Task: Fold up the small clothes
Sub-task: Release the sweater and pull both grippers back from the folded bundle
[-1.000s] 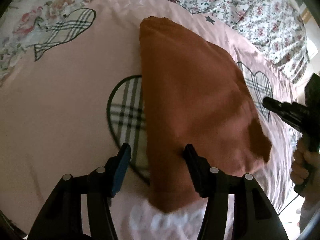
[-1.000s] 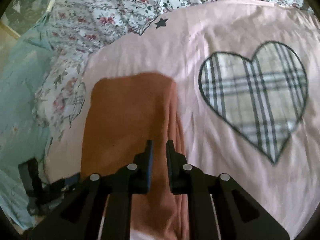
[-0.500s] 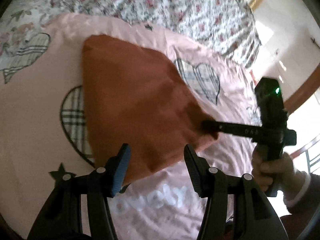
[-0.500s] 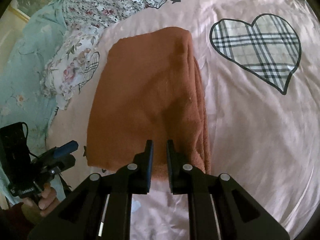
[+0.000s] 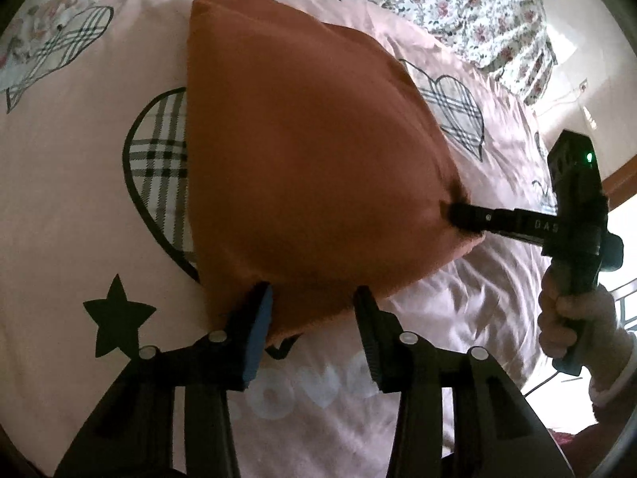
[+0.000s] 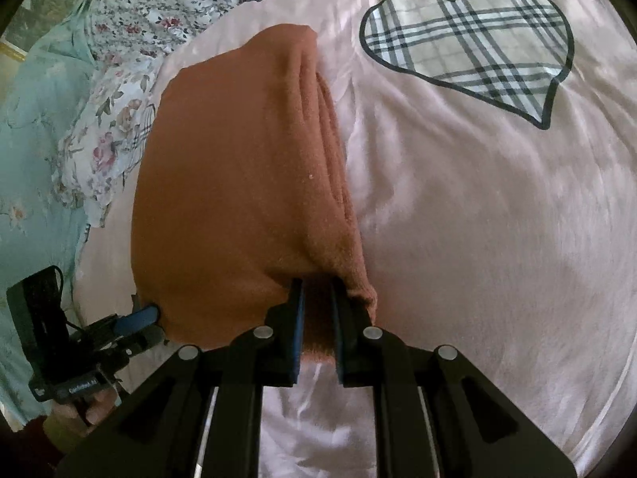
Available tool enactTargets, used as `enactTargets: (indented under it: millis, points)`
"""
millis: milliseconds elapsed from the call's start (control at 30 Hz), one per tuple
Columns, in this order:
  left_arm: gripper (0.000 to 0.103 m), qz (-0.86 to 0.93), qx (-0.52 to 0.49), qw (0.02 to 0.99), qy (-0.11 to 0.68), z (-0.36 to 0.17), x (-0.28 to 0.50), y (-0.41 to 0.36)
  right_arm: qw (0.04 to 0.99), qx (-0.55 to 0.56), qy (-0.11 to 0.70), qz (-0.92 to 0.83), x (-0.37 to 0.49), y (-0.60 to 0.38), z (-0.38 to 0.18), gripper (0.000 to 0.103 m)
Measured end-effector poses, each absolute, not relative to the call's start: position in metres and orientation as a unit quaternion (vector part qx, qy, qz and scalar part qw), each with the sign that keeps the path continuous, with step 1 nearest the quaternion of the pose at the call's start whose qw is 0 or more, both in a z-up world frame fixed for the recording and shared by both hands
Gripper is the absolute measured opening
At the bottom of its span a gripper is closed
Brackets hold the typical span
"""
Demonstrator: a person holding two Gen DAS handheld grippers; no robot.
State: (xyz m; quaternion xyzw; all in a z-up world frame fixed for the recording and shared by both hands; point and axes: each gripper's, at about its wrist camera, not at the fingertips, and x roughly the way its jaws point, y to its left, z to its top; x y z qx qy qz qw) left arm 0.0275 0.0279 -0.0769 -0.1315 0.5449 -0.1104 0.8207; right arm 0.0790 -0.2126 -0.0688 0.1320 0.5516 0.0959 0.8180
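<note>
- The rust-orange garment (image 5: 310, 167) lies folded on a pink bedspread (image 5: 71, 199), its doubled layers showing as stacked edges along its right side in the right wrist view (image 6: 330, 151).
- In the left wrist view it covers part of a plaid heart print (image 5: 159, 159) on the spread; a black star (image 5: 115, 314) is printed just below and to the left of the cloth's near edge.
- The right gripper (image 6: 317, 290) pinches the near right corner of the garment: its jaws stand narrow with the orange fabric pressed between them. From the left wrist view the same tool (image 5: 466, 215) bites the cloth's right corner, held by the person's hand (image 5: 565, 322).
- The left gripper (image 5: 312, 298) is set at the near edge of the garment, jaws about half wide and closing, with the cloth's hem between the fingers but not yet clamped. In the right wrist view its blue-padded finger (image 6: 139, 316) touches the garment's lower left corner.
- A second plaid heart (image 6: 473, 44) lies on the spread well right of the garment.
- A floral sheet (image 6: 131, 40) lies beyond the pink spread.
</note>
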Motion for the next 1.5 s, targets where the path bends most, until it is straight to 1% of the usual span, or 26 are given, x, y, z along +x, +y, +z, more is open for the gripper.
enactTargets:
  millis: [67,233,300,367,433,733,833,900,933,1033,1133,1167,1233,1300,1500]
  points:
    - [0.05,-0.115,-0.126,0.82,0.547,-0.077,0.026,0.027,0.82,0.125,0.552,0.092,0.077,-0.211,-0.067,0.014]
    - [0.052,-0.121,-0.109,0.82,0.549,-0.072,0.023,0.027,0.825,0.109,0.549,0.077,0.068,-0.209,-0.058,0.014]
    - [0.054,-0.126,-0.113,0.822,0.543,-0.066,0.022,0.032,0.831,0.103,0.541,0.075,0.063,-0.207,-0.048,0.015]
    - [0.056,-0.125,-0.114,0.826,0.538,-0.061,0.02,0.035,0.836,0.103,0.533,0.075,0.058,-0.204,-0.041,0.02]
    - [0.058,-0.119,-0.112,0.829,0.535,-0.055,0.015,0.039,0.839,0.104,0.529,0.074,0.054,-0.201,-0.035,0.031]
    - [0.063,-0.057,-0.127,0.839,0.527,-0.042,-0.018,0.064,0.841,0.083,0.525,0.101,0.048,-0.185,-0.024,0.033]
    - [0.063,-0.029,-0.125,0.837,0.532,-0.04,-0.027,0.067,0.841,0.084,0.524,0.109,0.042,-0.188,-0.022,0.036]
    - [0.066,-0.018,-0.128,0.835,0.534,-0.037,-0.033,0.067,0.84,0.091,0.524,0.111,0.034,-0.192,-0.02,0.037]
    - [0.069,-0.012,-0.123,0.835,0.536,-0.036,-0.036,0.065,0.84,0.093,0.522,0.116,0.028,-0.194,-0.019,0.039]
    - [0.071,0.001,-0.109,0.833,0.542,-0.034,-0.043,0.057,0.841,0.076,0.521,0.127,0.011,-0.195,-0.017,0.046]
    - [0.076,0.012,-0.097,0.837,0.539,-0.028,-0.05,0.048,0.841,0.066,0.52,0.138,-0.004,-0.194,-0.015,0.049]
    - [0.076,0.017,-0.09,0.839,0.537,-0.026,-0.053,0.045,0.841,0.063,0.519,0.141,-0.009,-0.195,-0.014,0.05]
    - [0.077,0.028,-0.072,0.842,0.533,-0.022,-0.059,0.036,0.841,0.056,0.517,0.148,-0.017,-0.197,-0.011,0.057]
    - [0.078,0.039,-0.057,0.845,0.531,-0.018,-0.064,0.029,0.844,0.05,0.513,0.151,-0.025,-0.2,-0.009,0.061]
    - [0.08,0.056,-0.03,0.848,0.526,-0.014,-0.076,0.016,0.838,0.034,0.521,0.156,-0.039,-0.203,-0.015,0.067]
